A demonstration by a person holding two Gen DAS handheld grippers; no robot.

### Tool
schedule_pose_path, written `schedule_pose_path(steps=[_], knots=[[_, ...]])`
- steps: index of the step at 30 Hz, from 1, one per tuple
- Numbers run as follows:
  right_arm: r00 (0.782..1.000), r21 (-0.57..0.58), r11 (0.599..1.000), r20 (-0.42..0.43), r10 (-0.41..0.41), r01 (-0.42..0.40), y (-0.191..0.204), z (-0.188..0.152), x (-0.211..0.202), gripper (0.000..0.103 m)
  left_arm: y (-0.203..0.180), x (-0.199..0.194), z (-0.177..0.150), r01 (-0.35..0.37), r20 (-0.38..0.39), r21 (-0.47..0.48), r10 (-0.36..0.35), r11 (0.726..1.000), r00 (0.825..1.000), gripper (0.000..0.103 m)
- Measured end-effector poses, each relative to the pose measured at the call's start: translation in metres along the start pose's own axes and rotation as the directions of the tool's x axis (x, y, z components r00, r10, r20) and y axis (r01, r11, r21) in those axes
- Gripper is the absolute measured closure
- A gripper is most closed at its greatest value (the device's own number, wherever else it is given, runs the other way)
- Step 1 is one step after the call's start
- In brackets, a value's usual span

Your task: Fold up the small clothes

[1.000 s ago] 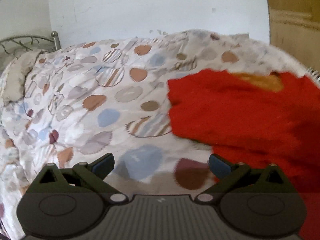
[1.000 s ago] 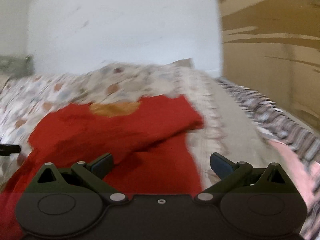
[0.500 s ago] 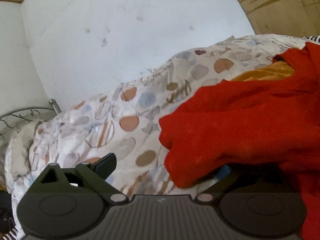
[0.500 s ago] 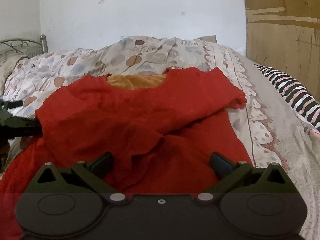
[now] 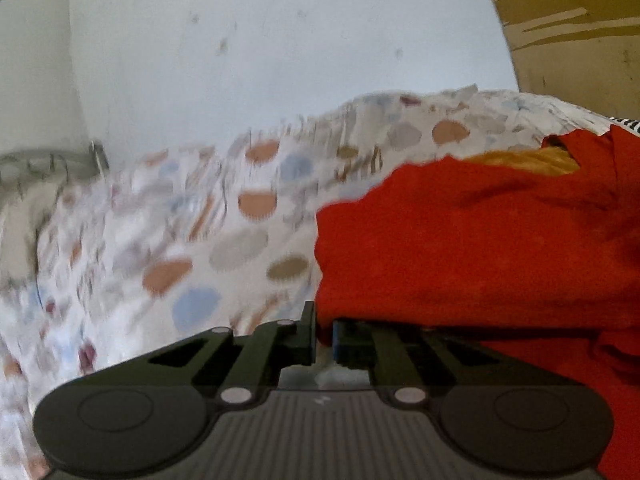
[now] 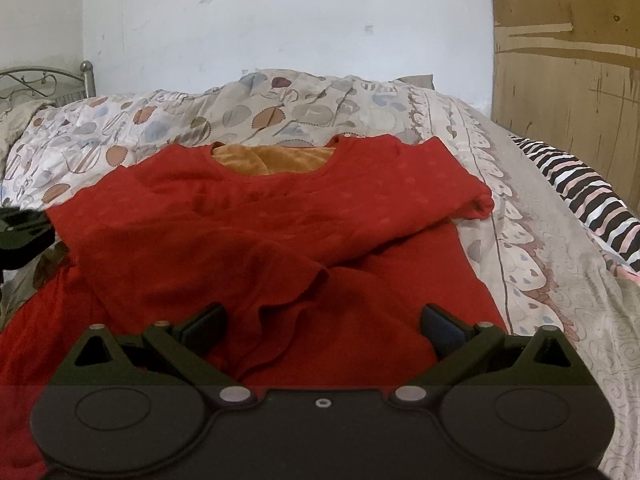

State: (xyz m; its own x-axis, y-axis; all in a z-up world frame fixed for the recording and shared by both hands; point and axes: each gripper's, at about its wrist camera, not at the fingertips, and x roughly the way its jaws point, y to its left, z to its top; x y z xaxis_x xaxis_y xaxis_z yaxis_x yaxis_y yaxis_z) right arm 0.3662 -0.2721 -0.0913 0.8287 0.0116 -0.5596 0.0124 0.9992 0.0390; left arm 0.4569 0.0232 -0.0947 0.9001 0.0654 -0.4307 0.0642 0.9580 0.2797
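Red, rumpled shirt lies on your quilt, its edge pinched in your closed left gripper, its hem between your open right gripper.

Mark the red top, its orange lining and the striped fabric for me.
red top (image 6: 360, 208), right wrist view, on its chest panel.
orange lining (image 6: 276, 158), right wrist view, inside the neck opening.
striped fabric (image 6: 588, 196), right wrist view, on its upper fold.

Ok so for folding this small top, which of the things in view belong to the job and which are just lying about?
Part of the job:
- red top, spread on the bed
- left tool, shut on the red top's side edge
- right tool, open over the red top's lower part

Just lying about:
- patterned quilt
- striped fabric
- metal bed frame
- wooden panel
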Motion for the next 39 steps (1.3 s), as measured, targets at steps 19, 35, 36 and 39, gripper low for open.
schedule_pose_path(steps=[19, 35, 36, 39], knots=[[1.0, -0.001, 1.0, 0.016, -0.004, 0.004, 0.001, 0.0, -0.001, 0.0, 0.057, -0.027, 0.011, 0.019, -0.045, -0.353, -0.037, 0.935, 0.998, 0.016], [0.999, 0.005, 1.0, 0.039, -0.003, 0.003, 0.001, -0.004, -0.002, 0.0, 0.057, 0.06, 0.007, 0.008, -0.082, -0.451, -0.05, 0.892, 0.995, 0.005], [0.999, 0.005, 1.0, 0.04, -0.003, 0.003, 0.0, -0.004, -0.002, 0.0, 0.059, 0.06, 0.006, 0.018, -0.075, -0.464, -0.06, 0.885, 0.995, 0.005], [0.999, 0.006, 1.0, 0.04, -0.002, 0.002, 0.0, -0.004, -0.002, 0.0, 0.068, 0.056, 0.004, 0.054, -0.059, -0.501, -0.096, 0.864, 0.994, 0.005]])
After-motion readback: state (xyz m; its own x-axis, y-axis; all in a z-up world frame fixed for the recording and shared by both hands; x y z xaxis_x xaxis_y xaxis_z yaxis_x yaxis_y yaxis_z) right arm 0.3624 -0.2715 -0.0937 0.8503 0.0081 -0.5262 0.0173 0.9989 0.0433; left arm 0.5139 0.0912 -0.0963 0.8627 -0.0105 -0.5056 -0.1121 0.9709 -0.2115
